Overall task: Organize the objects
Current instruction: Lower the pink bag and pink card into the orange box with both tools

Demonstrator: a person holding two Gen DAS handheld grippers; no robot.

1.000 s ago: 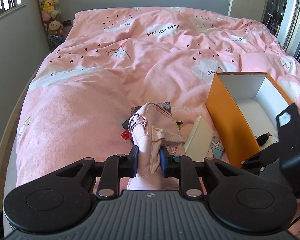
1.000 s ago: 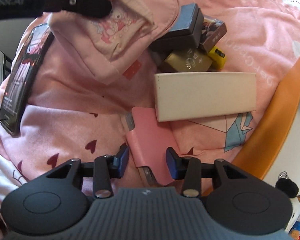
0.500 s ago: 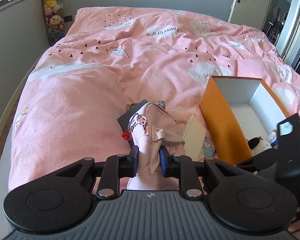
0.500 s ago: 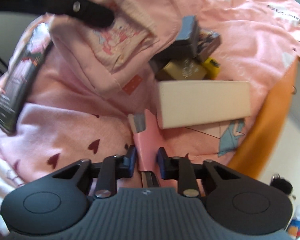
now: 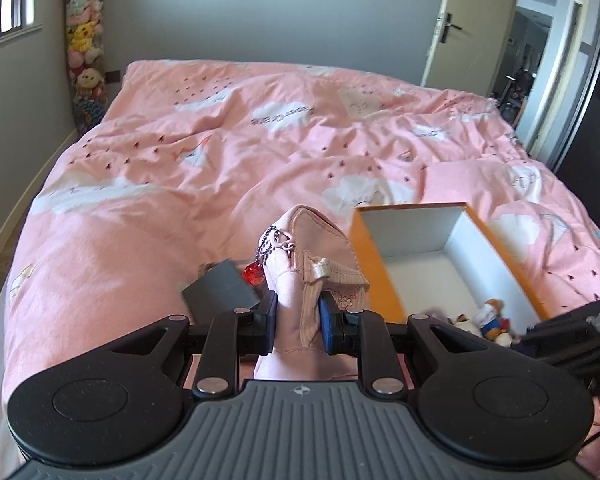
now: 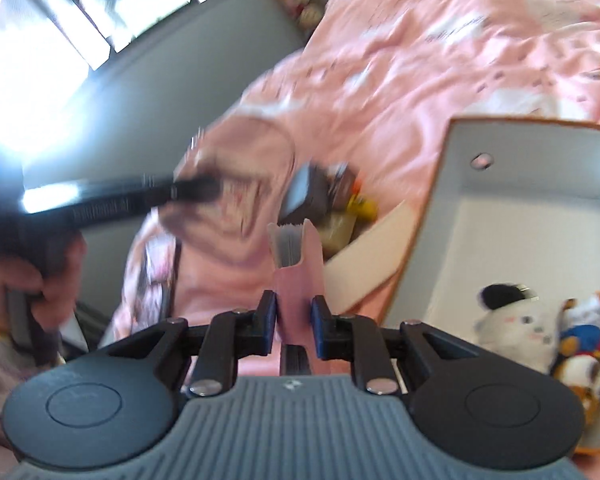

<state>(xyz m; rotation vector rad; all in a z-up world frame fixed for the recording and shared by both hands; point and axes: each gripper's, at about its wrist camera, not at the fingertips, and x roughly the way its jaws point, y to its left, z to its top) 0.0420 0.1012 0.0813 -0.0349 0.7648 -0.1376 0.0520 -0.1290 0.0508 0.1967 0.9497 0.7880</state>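
**Two Grips Up, Box Waiting**

Right gripper point(image 6: 294, 322) is clamped on a pink wallet point(image 6: 300, 280), its jaws having just closed in on it, and carries it clear of the pink duvet point(image 5: 260, 160), beside the orange box point(image 5: 374, 264). Left gripper point(image 5: 298, 322) pinches a pink pouch point(image 5: 316, 264) with a red charm point(image 5: 254, 275), held above a dark box point(image 5: 220, 290). To place the wallet well, I would bring it over the box's white floor, clear of the plush toys point(image 6: 540, 332) in the near corner, lower it flat, then release. Both grippers point downward at a slant; a hand point(image 6: 40, 284) grips the left tool's handle.
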